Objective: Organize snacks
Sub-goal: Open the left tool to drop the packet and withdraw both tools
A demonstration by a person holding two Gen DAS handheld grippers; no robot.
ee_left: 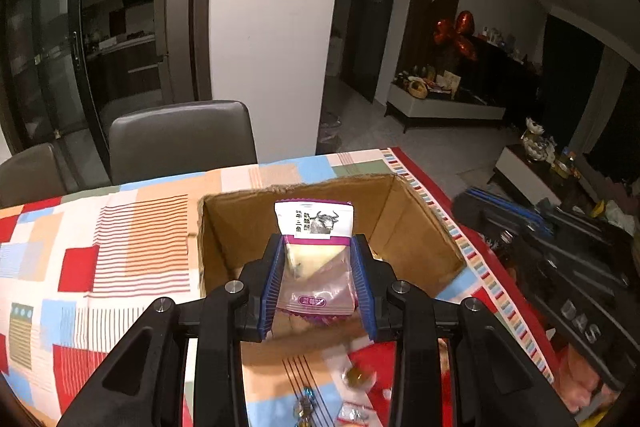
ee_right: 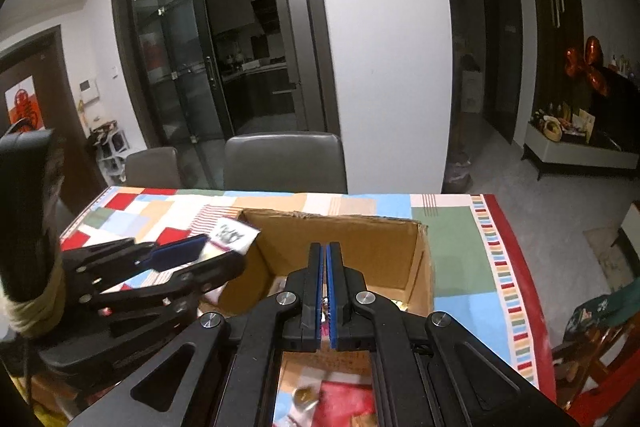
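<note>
Left tool grips a snack packet with a bull label, held above the open cardboard box on the patchwork-cloth bench. Right tool, over the box, jaws pressed together; whether it pinches anything, cannot tell.

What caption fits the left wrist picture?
Left gripper holds a snack packet over an open cardboard box.
</note>
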